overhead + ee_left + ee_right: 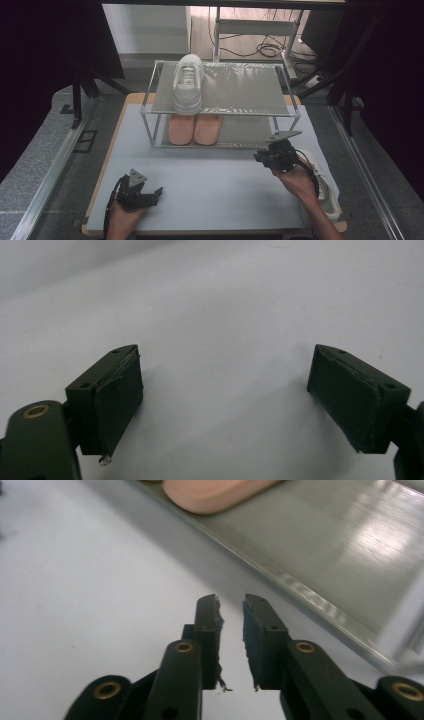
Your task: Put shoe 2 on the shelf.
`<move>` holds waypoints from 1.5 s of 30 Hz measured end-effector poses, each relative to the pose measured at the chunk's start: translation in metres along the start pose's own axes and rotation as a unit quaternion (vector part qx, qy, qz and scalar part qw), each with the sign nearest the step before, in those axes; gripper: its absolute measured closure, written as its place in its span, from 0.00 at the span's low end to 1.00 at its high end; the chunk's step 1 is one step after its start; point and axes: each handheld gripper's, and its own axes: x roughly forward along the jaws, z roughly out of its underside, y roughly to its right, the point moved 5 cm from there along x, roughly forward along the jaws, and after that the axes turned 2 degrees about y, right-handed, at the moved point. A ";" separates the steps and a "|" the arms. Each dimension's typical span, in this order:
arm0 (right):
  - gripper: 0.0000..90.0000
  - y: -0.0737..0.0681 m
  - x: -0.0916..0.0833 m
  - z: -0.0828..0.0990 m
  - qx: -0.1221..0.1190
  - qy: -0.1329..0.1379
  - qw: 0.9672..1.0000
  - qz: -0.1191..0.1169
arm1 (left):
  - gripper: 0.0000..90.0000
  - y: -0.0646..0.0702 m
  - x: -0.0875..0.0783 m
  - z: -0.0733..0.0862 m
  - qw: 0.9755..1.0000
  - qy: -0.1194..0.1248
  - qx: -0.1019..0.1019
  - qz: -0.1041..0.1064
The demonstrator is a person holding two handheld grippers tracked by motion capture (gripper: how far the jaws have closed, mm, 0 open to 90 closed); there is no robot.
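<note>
One white lace-up sneaker (188,84) on rack (220,111) top shelf, far left. Second white sneaker (324,187) on bench (210,175) near right, still to shelve. Right gripper (261,158) nearly clenched, empty; left gripper (152,192) released, idle.

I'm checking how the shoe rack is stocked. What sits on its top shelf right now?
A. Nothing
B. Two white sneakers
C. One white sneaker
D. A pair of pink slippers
C: in the high view a single white sneaker stands at the left of the top shelf, while the pink slippers lie side by side on the lower shelf beneath it.
</note>
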 end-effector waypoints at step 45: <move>1.00 0.116 -0.085 0.118 0.156 -0.036 0.973 0.166 | 0.16 0.000 0.000 0.000 1.000 0.000 0.000 -0.001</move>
